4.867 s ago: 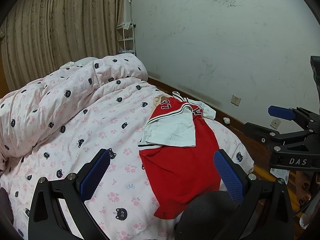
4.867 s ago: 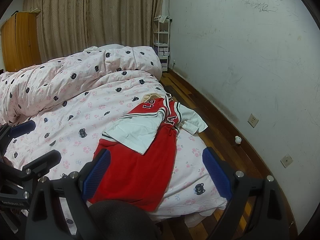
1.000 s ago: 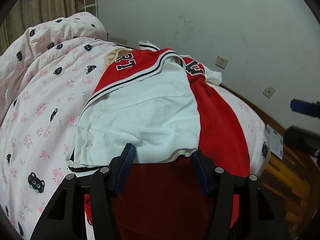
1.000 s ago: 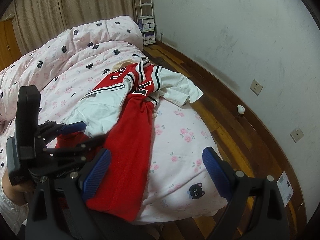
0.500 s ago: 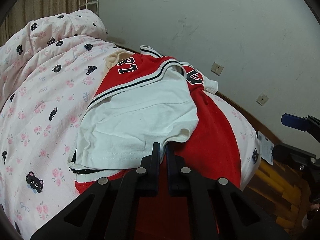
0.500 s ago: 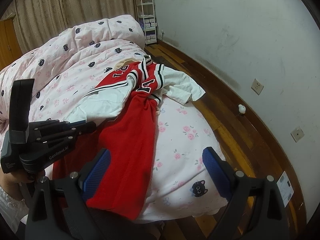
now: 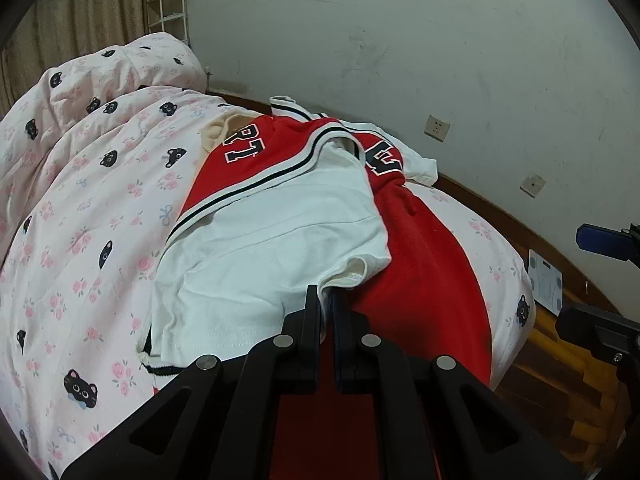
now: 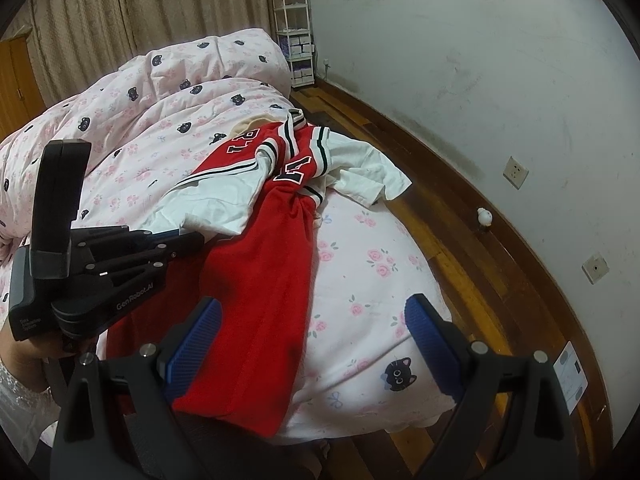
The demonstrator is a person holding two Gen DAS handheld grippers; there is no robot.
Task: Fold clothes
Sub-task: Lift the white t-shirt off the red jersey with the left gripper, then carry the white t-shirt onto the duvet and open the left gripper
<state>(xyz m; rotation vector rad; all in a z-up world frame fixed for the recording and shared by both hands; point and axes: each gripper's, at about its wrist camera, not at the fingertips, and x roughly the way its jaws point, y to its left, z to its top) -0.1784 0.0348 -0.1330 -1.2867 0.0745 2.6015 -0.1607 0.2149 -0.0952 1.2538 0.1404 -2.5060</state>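
A red jersey (image 7: 424,280) with white sleeves and black-and-white trim lies spread on the bed. Its near white sleeve (image 7: 272,248) is folded across the red body. My left gripper (image 7: 326,300) is shut on that sleeve's hem, which bunches up just ahead of the fingertips. From the right wrist view the left gripper (image 8: 196,242) reaches in from the left onto the sleeve (image 8: 216,204), held by a hand. My right gripper (image 8: 316,332) hangs open above the jersey's (image 8: 272,248) lower edge and the sheet, with nothing between its blue pads (image 8: 196,340).
A pink quilt (image 8: 180,92) with cat prints is heaped at the head of the bed. Wooden floor (image 8: 460,240) runs along the white wall on the right. A white shelf rack (image 8: 298,40) stands in the corner. A bathroom scale (image 8: 572,372) lies on the floor.
The left gripper went from open around the white sleeve's hem to shut on it, and the hem now bunches. The right gripper has stayed in place, open.
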